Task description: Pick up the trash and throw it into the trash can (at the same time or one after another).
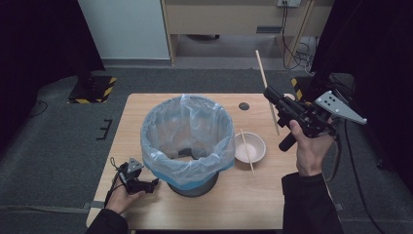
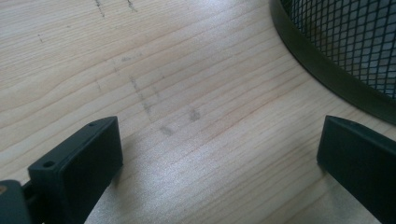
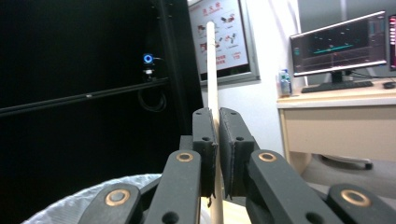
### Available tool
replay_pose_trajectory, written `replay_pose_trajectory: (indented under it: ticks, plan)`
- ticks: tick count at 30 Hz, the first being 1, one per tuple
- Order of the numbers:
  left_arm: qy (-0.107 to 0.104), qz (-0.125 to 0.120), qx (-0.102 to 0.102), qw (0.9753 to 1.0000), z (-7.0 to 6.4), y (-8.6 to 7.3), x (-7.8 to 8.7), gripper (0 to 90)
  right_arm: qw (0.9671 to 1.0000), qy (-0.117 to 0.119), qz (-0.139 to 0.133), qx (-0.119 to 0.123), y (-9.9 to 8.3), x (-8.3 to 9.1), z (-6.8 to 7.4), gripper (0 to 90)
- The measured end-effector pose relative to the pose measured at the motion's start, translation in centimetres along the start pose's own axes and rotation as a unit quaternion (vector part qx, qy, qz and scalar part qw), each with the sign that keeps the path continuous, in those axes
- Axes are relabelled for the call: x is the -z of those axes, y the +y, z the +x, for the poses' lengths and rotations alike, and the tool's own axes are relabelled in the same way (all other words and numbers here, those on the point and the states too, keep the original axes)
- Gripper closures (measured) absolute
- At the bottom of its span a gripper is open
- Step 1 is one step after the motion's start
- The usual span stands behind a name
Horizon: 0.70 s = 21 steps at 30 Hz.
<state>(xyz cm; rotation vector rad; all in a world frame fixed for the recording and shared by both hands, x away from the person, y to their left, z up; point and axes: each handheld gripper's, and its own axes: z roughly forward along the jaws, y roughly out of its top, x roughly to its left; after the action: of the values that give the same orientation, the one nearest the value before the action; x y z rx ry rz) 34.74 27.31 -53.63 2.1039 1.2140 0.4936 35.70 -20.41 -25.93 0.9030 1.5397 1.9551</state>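
Right gripper (image 1: 272,95) is lifted clear of the table (image 1: 146,109) at its right side, its jaws pressed together on a long wooden chopstick (image 1: 267,91). In the high view the stick runs from a far tip above the table's back edge down toward the person, slanting slightly right, and ends near the pink bowl (image 1: 257,141); the jaws grip it around mid-length. In the right gripper view the same chopstick (image 3: 211,65) stands nearly upright between the pads and rises well above them. The right hand (image 1: 308,148) wraps the handle from below, forearm coming in from the bottom edge in a dark sleeve, with the gripper's nose aimed away and to the left.

Going by size, the bin (image 1: 187,139), a dark mesh basket lined with a pale blue plastic bag, stands at the table's middle. Just right of it sits the pink bowl, with a second chopstick (image 1: 246,151) lying across its rim, long axis running front to back.

Left gripper (image 1: 155,184) rests low on the table's near-left corner, jaws spread wide with nothing between them, just beside the bin's base (image 2: 327,70).

A poster (image 3: 223,32) on the far wall carries writing too small to read.
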Motion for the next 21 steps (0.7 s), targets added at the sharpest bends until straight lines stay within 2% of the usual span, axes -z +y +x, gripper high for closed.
replay_pose_trajectory:
  ticks: [12,21]
  plan:
    - [0.000,0.000,0.000,1.0000,0.0,0.0,0.0,0.0,0.9993,0.035,0.007,0.010,0.6,-2.5,2.5,85.9]
    - [0.000,-0.002,0.002,1.0000,0.0,0.0,0.0,0.0,0.9980,0.057,0.021,0.015,0.3,-4.9,4.5,85.9]
